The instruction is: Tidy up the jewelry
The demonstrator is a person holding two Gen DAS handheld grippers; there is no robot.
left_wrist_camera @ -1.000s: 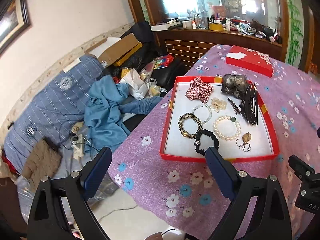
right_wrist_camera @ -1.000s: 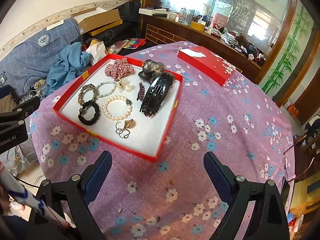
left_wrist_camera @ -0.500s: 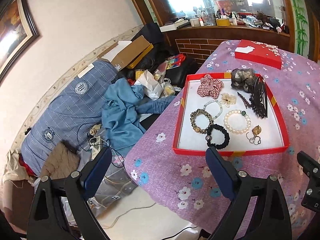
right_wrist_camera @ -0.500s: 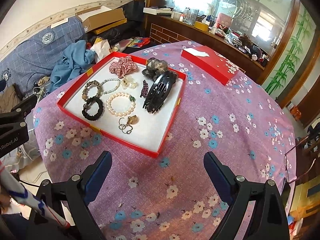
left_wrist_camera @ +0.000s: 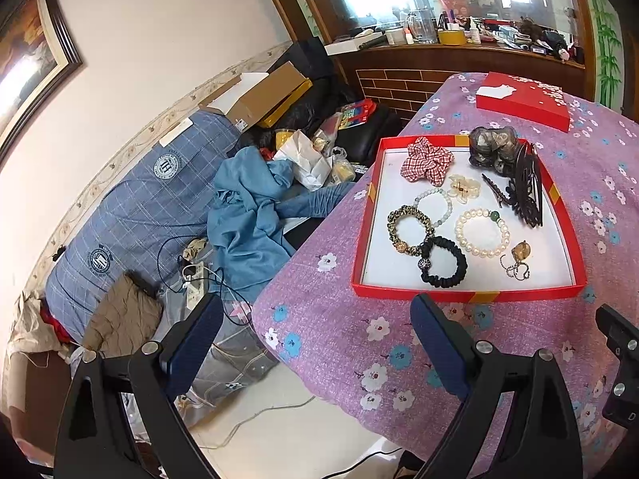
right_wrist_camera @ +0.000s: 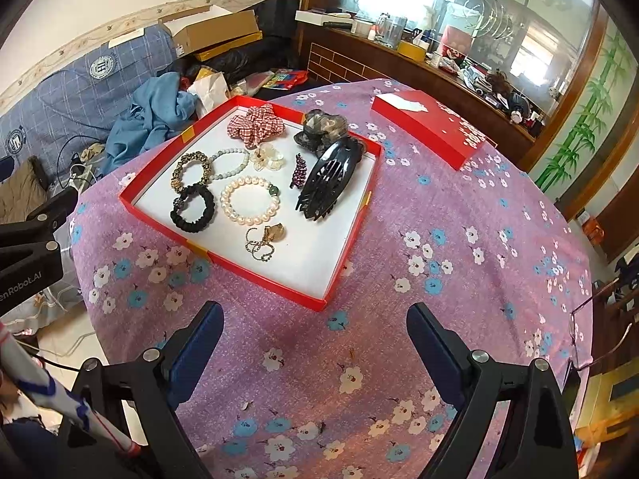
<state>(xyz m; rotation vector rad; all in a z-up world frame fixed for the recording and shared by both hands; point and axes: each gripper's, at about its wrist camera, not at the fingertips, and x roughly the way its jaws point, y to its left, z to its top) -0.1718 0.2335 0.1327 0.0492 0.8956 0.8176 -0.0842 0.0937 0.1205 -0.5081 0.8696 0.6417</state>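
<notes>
A red tray (left_wrist_camera: pixel 463 295) (right_wrist_camera: pixel 255 269) with a white floor sits on the purple flowered tablecloth. In it lie a checked scrunchie (right_wrist_camera: pixel 255 125), a pearl bracelet (right_wrist_camera: pixel 249 204), a black scrunchie (right_wrist_camera: pixel 192 213), a leopard scrunchie (right_wrist_camera: pixel 191 171), a pale bead bracelet (right_wrist_camera: pixel 229 163), a large black claw clip (right_wrist_camera: pixel 325 185), a gold chain piece (right_wrist_camera: pixel 265 237) and other clips. My left gripper (left_wrist_camera: pixel 315 331) is open and empty, near the table's left edge, short of the tray. My right gripper (right_wrist_camera: pixel 315 339) is open and empty above the cloth, in front of the tray.
A red lid (right_wrist_camera: pixel 429 127) lies on the table beyond the tray. A blue sofa (left_wrist_camera: pixel 131 203) with clothes, boxes and cables stands to the left. A cluttered wooden counter (right_wrist_camera: pixel 419 60) runs along the back. Eyeglasses (right_wrist_camera: pixel 595 335) lie at the table's right edge.
Both grippers have drawn back and away from the tray, which looks smaller and farther. The left view now shows more sofa and floor. Nothing in the tray has moved.
</notes>
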